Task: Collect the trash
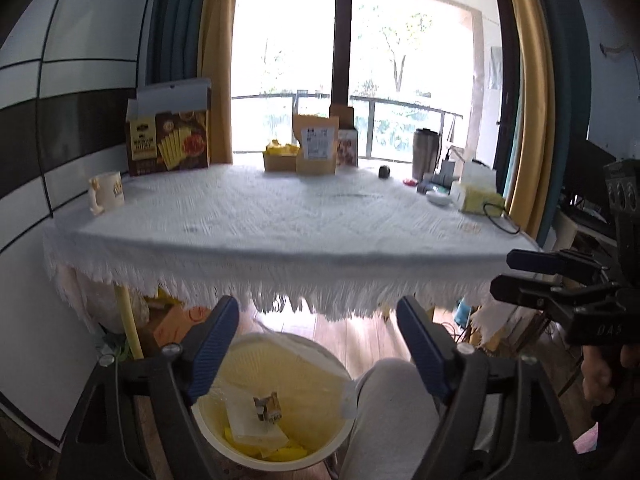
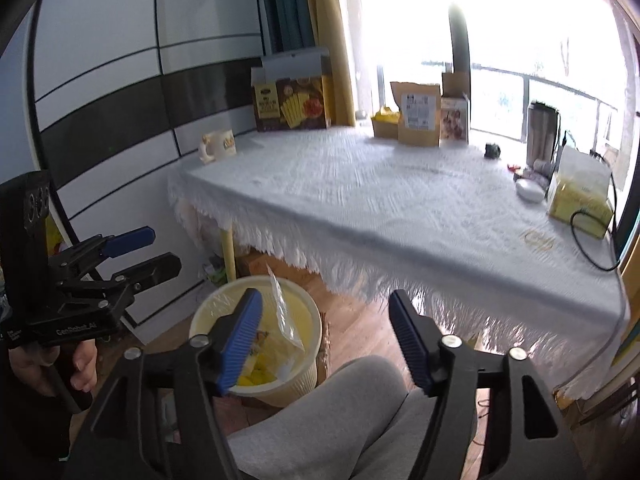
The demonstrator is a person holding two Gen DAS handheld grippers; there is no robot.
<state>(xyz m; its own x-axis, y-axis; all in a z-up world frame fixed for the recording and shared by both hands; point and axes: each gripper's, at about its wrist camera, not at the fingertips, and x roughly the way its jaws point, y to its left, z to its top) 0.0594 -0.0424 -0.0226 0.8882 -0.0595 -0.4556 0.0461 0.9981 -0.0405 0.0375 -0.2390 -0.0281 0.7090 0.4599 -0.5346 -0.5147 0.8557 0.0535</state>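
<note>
both grippers empty | left gripper (image 1: 316, 320) jaws spread above bin (image 1: 336, 364) | right gripper (image 2: 326, 312) jaws spread | wrappers (image 1: 268, 410) inside bin

Both claws (image 1: 316, 344) (image 2: 324, 338) agape, empty.

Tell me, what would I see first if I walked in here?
Probably the big bright window behind the table, with yellow curtains beside it. Then the white fringed tablecloth with a brown snack box standing at its far left corner. Down on the floor in front sits a cream trash bin with yellow scraps inside, and the open left gripper and open right gripper are near it, both holding nothing.
</note>
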